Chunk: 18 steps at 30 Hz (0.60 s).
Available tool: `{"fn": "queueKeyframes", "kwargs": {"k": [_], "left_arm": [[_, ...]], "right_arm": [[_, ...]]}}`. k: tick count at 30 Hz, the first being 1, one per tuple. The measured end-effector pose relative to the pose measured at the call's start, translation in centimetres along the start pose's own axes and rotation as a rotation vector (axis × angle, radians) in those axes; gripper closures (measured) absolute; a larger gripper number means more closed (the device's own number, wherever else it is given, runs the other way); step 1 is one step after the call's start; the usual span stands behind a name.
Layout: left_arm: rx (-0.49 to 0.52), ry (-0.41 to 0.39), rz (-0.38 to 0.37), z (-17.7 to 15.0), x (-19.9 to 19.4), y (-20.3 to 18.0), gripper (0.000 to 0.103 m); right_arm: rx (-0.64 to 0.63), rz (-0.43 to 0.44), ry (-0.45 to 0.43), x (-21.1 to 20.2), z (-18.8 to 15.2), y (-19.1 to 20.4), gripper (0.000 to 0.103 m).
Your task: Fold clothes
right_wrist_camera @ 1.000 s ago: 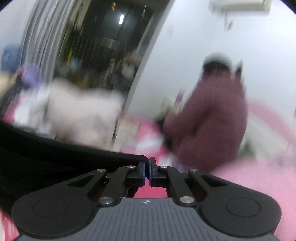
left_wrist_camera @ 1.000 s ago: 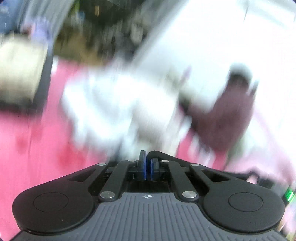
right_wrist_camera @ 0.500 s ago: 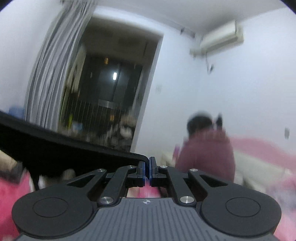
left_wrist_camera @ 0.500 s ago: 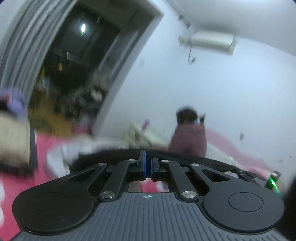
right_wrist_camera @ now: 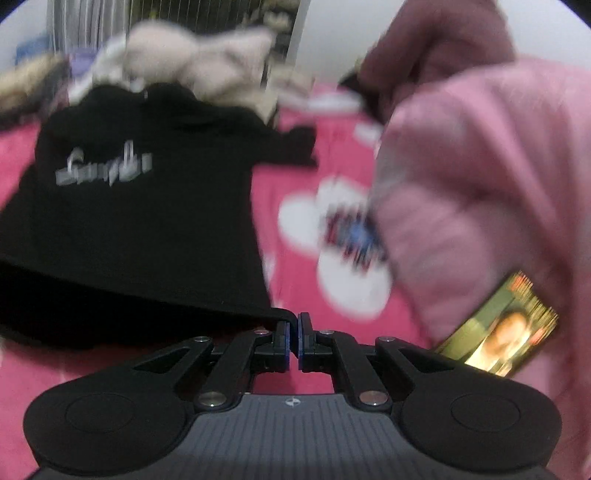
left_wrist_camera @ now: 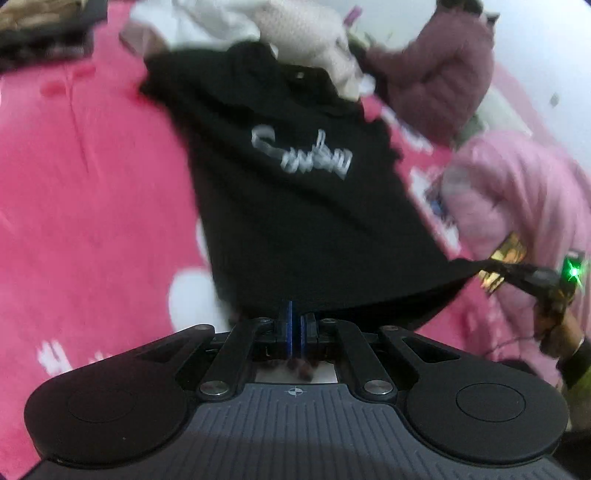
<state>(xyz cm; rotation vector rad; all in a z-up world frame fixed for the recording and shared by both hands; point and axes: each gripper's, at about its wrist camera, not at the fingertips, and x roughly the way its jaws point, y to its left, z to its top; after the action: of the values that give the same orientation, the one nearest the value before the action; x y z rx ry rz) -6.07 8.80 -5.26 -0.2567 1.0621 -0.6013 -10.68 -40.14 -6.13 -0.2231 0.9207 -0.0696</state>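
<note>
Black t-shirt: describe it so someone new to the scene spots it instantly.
Start at the pink bedspread that fills the frame. The black t-shirt lies spread on it, hem toward the cameras, in front of a pile of pale clothes. It is the only black garment, with silver lettering across the chest.

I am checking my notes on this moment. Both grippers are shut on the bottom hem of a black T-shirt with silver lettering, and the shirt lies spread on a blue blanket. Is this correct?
Not quite: the blanket is pink with white patches, not blue, as both wrist views show. The rest holds: the left gripper and the right gripper are each shut on the hem of the black T-shirt with silver lettering.
</note>
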Motion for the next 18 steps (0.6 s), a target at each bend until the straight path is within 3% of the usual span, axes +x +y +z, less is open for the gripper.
{"fn": "queueKeyframes", "kwargs": {"k": [7, 13, 18], "left_arm": [[0.196, 0.113, 0.085, -2.1, 2.4, -1.3, 0.101], [0.275, 0.188, 0.133, -5.8, 5.2, -1.2, 0.101], [0.281, 0.224, 0.142, -5.9, 5.0, -0.5, 0.096]], "right_arm": [[-0.089, -0.020, 0.085, 1.9, -2.2, 1.5, 0.098], [-0.183, -0.028, 0.152, 3.2, -3.7, 2.0, 0.098], [-0.234, -0.003, 0.235, 2.9, -4.7, 2.2, 0.096]]}}
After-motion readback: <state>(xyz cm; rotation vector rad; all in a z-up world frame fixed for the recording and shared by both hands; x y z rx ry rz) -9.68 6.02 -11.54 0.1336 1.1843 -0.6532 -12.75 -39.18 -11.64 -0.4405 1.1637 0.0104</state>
